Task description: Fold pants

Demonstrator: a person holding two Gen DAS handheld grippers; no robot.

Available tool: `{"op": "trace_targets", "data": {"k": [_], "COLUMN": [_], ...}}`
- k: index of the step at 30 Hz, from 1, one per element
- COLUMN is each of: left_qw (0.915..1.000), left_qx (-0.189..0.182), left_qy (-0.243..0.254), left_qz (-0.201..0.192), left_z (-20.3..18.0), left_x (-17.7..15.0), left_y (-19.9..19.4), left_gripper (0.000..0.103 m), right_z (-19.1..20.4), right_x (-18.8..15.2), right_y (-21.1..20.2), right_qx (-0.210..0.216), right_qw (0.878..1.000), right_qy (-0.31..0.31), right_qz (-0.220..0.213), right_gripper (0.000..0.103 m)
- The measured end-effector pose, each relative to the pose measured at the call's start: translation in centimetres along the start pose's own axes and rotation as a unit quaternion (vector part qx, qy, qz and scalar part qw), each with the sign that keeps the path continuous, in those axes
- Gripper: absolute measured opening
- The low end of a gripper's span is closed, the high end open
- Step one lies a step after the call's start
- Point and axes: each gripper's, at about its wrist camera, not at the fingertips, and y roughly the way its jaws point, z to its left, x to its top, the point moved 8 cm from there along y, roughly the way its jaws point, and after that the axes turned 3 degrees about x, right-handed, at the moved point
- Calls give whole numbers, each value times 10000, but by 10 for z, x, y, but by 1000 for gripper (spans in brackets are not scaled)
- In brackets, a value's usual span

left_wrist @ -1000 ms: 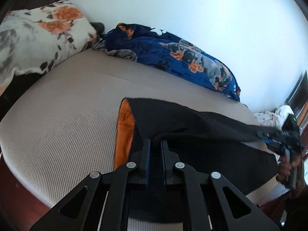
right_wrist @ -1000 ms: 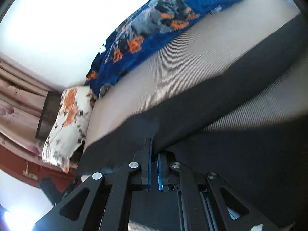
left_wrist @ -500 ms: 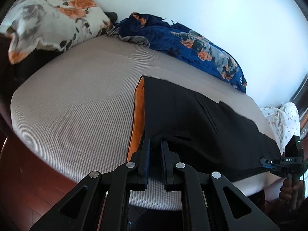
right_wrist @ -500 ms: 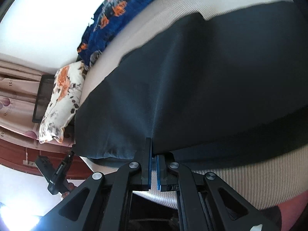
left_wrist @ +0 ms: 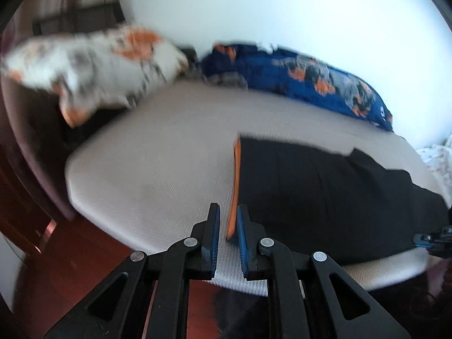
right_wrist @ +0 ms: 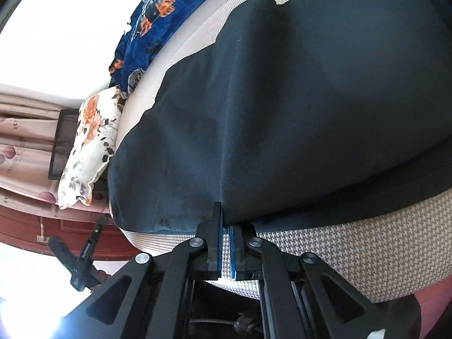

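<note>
Black pants (left_wrist: 325, 192) with an orange inner waistband (left_wrist: 235, 186) lie flat on the beige bed (left_wrist: 158, 169). My left gripper (left_wrist: 228, 223) is open, its jaws slightly apart around the orange edge without pinching it. In the right wrist view the pants (right_wrist: 296, 113) spread wide over the bed. My right gripper (right_wrist: 225, 223) has its jaws a narrow gap apart at the pants' near edge; no cloth shows between them. The right gripper also shows in the left wrist view (left_wrist: 432, 240), and the left gripper in the right wrist view (right_wrist: 82, 257).
A floral white pillow (left_wrist: 93, 70) lies at the bed's far left and a blue patterned blanket (left_wrist: 305, 82) along the white wall. The pillow (right_wrist: 90, 144) and blanket (right_wrist: 166, 17) show in the right view too. Red wooden floor (left_wrist: 70, 254) lies below the bed edge.
Both grippers laid the pants flat on the bed and let go. The left gripper opened and drew back toward the bed edge; its view is blurred from motion.
</note>
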Motion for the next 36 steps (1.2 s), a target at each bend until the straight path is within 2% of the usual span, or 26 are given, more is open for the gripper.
{"op": "trace_targets", "data": {"k": [3, 5, 7, 9, 11, 13, 17, 20, 23, 26, 31, 33, 36], "left_qw": [9990, 9965, 9932, 9906, 9870, 9851, 9851, 9857, 9859, 9858, 9864, 9866, 9870], "left_qx": [-317, -748, -1028, -1119, -1215, -1218, -1191, -1105, -1058, -1033, -916, -877, -811], "left_qy": [168, 342, 542, 602, 444, 261, 265, 362, 389, 375, 394, 398, 438], "left_qz": [-279, -172, 94, 504, 950, 1190, 1215, 1218, 1237, 1270, 1307, 1317, 1319], "left_z": [-20, -48, -74, -87, -92, -89, -92, -95, -97, -94, -95, -95, -96], "left_x": [13, 10, -1, -16, -32, -41, -42, -42, -42, -43, -43, -43, -42], "left_y": [-14, -12, 2, 22, 42, 54, 52, 53, 55, 54, 55, 56, 56], "left_gripper": [18, 19, 19, 19, 19, 18, 19, 19, 19, 19, 19, 19, 19], "right_z": [-2, -3, -4, -5, -8, -16, -49, -92, -147, -204, -263, -271, -277], "right_x": [0, -1, -1, -1, 0, 5, 27, 53, 81, 103, 128, 131, 137], "right_y": [-1, -1, -2, -4, -11, -26, -72, -120, -170, -214, -268, -272, -279], "right_qx": [40, 67, 111, 168, 301, 460, 511, 553, 663, 708, 950, 1000, 676], "right_qw": [10000, 10000, 9999, 9998, 9994, 9983, 9927, 9806, 9594, 9359, 9015, 8983, 9052], "right_qy": [6, 4, -9, -29, 36, 131, 391, 776, 1278, 1799, 2288, 2375, 2255], "right_qz": [-10, -25, -41, -66, -144, -339, -1022, -1715, -2425, -2944, -3547, -3560, -3538], "right_gripper": [4, 4, 4, 5, 9, 19, 23, 23, 23, 20, 10, 7, 3]}}
